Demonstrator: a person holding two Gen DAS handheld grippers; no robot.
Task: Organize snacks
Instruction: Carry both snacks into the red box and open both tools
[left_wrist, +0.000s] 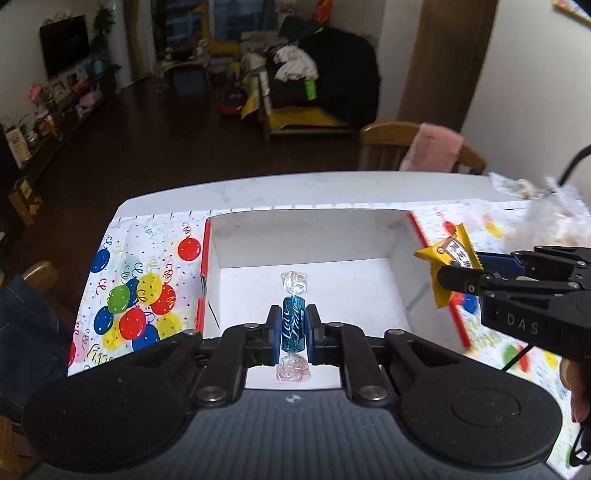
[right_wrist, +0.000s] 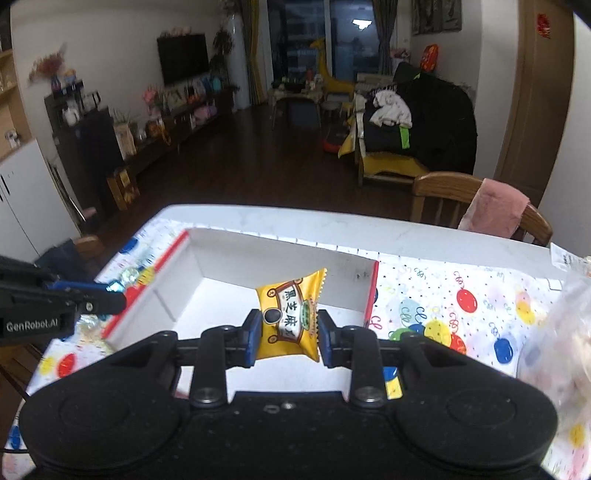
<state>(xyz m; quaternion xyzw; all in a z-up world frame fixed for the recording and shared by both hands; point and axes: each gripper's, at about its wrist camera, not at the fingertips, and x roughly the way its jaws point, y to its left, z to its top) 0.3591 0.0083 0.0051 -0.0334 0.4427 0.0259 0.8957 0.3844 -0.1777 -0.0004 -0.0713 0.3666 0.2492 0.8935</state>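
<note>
Here, a balloon-print cloth (left_wrist: 140, 295) covers the white table (left_wrist: 295, 188); both hand-held grippers clamp wrapped sweets.

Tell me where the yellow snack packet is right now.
The yellow snack packet is clamped in the right gripper, held above the white box; the left wrist view shows it over the box's right wall.

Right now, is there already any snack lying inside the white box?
No: the box shows only bare white floor, while the blue candy and yellow packet are held in the tongs above it.
</note>
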